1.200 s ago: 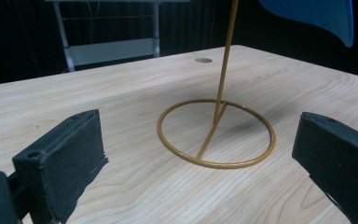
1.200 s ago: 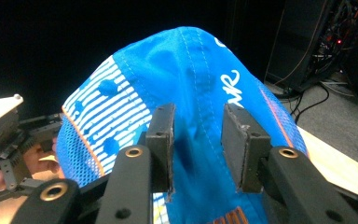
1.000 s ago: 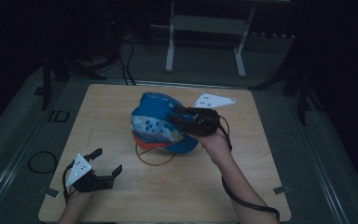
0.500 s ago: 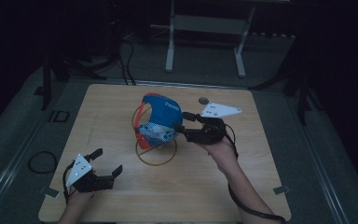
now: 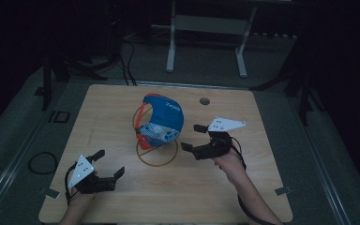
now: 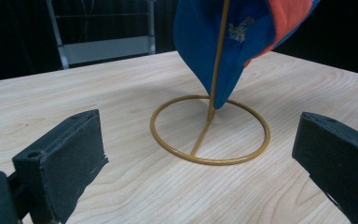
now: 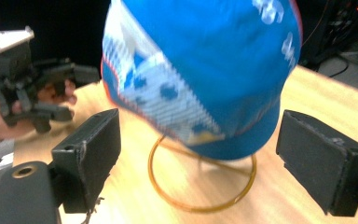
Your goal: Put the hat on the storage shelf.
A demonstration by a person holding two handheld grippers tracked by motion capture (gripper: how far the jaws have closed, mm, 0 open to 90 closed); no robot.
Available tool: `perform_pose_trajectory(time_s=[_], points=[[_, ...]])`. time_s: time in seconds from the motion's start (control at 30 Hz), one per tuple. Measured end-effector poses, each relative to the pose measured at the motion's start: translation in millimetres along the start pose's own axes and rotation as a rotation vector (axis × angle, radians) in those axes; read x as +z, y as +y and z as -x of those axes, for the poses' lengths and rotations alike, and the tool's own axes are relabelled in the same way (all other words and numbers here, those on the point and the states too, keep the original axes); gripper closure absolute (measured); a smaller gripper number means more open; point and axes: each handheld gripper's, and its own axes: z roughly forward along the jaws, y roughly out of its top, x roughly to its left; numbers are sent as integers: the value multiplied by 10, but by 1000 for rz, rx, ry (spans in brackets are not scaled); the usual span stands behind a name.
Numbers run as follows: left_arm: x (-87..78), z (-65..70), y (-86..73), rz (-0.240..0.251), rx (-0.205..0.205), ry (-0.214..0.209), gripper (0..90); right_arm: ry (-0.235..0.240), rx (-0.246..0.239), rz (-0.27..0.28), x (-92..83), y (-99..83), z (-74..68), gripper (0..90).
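A blue cap [image 5: 161, 119] with an orange edge hangs on a thin gold wire stand [image 5: 155, 154], near the middle of the wooden counter [image 5: 262, 187]. The stand's round base ring lies flat on the wood and its upright rod runs up into the cap – in the left gripper view the rod passes in front of the blue cloth, whose lowest tip hangs just above the ring. The cap sits tilted, its patterned white-and-blue side turned toward the person. The right gripper [image 5: 193, 137] is just to the right of the cap and apart from it, pointing at it; its jaws have just been opening and now stand spread wide, with nothing pressed between them (in the right gripper view the cap [image 7: 205, 70] shows beyond the jaws and between them, blurred). The left gripper [image 5: 108, 165] is held low near the front left part of the counter, well apart from the stand, its jaws also spread and gripping nothing – its own view looks between them at the ring [image 6: 209, 130] on the bare wood. A small round hole [image 5: 205, 101] shows in the counter behind the cap.
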Motion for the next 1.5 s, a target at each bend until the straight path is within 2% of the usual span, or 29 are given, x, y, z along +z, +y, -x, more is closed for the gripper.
perform_pose_trajectory(time_s=[0.23, 0.5, 0.83, 1.2, 1.5], points=[[1, 22, -16, -7, 8, -3, 25, -5, -21, -27, 34, -240, 36, 132], [-5, 15, -31, -8, 8, -3, 24, -21, -22, -53, 52, -500, 99, 132], [-10, 4, -37, -9, 9, -2, 24, 3, -13, -83, 91, -766, 89, 133], [-2, 6, -47, -11, 8, -8, 24, 17, -39, -127, 33, -1045, 95, 138], [5, 11, -55, -15, 8, -11, 24, 15, -35, -147, -37, -1208, 111, 138]])
